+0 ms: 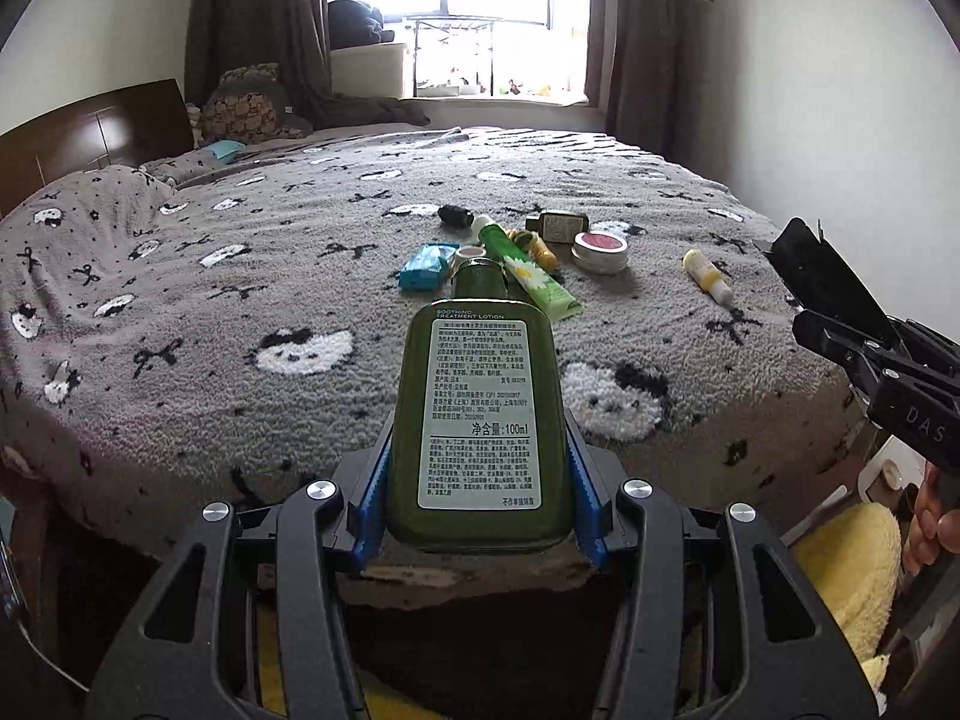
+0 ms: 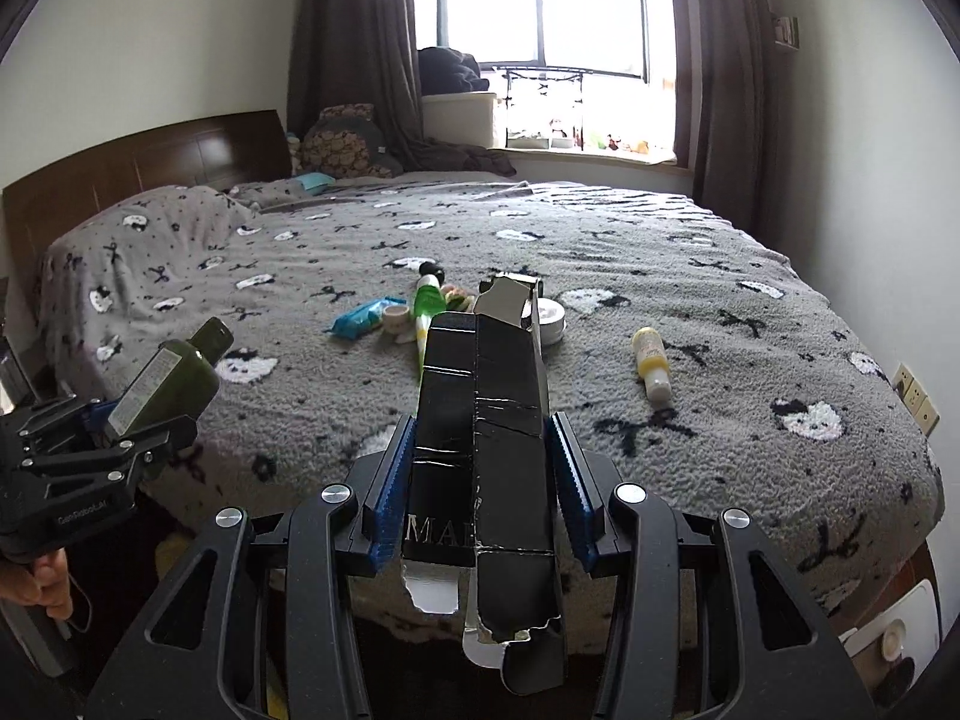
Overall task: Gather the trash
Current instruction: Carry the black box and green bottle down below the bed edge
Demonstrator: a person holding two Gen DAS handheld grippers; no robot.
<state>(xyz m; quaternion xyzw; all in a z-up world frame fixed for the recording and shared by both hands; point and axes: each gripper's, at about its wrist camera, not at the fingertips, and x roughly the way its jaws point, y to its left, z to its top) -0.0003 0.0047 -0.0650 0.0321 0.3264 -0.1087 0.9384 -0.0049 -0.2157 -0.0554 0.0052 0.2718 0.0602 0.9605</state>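
Observation:
My left gripper (image 1: pixel 480 498) is shut on a dark green lotion bottle (image 1: pixel 480 414), held above the near edge of the bed; the bottle also shows in the right wrist view (image 2: pixel 174 384). My right gripper (image 2: pixel 483 474) is shut on a torn black carton (image 2: pixel 486 420), which also shows at the right of the left wrist view (image 1: pixel 822 282). On the grey blanket lie a green tube (image 1: pixel 528 270), a blue packet (image 1: pixel 426 267), a round tin with a red lid (image 1: pixel 600 249), a small yellow bottle (image 1: pixel 708 276) and several more small items.
The bed (image 1: pixel 240 300) fills the room up to the window sill (image 1: pixel 480 102). A wooden headboard (image 1: pixel 90 132) and pillows stand at the left. A yellow towel (image 1: pixel 852 576) lies low at the right. A wall socket (image 2: pixel 915 396) is at the right.

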